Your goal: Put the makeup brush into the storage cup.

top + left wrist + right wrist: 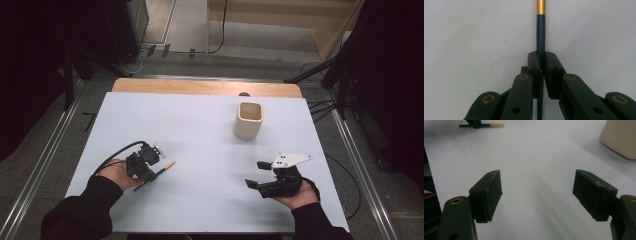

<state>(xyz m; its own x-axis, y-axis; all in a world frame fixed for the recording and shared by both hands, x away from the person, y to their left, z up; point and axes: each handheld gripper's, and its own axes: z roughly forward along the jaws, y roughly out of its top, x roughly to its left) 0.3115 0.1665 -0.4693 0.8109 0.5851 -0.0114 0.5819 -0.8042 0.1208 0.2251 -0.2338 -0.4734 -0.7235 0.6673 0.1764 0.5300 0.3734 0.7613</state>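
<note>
Pen, dark slim barrel with gold tip (162,169), high view: clamped in left gripper (150,172), tip pointing toward cream square cup (248,120) beyond. Left gripper view: jaws pinch barrel (540,37), axis running straight ahead. Right gripper view: right gripper (536,195) spread wide, empty, farther from pen (486,125)

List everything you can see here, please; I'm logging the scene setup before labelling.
pen: one, dark barrel with gold end, lying at the table's left, clamped between the left gripper's jaws
cup: one, cream, upright and far right of centre
table: one, white top with a wooden far edge
floor rails: two, metal, either side of the table
left gripper: one, black, shut on the pen
right gripper: one, black, jaws wide apart with nothing between them
hands: two, dark sleeves, each holding a gripper
</note>
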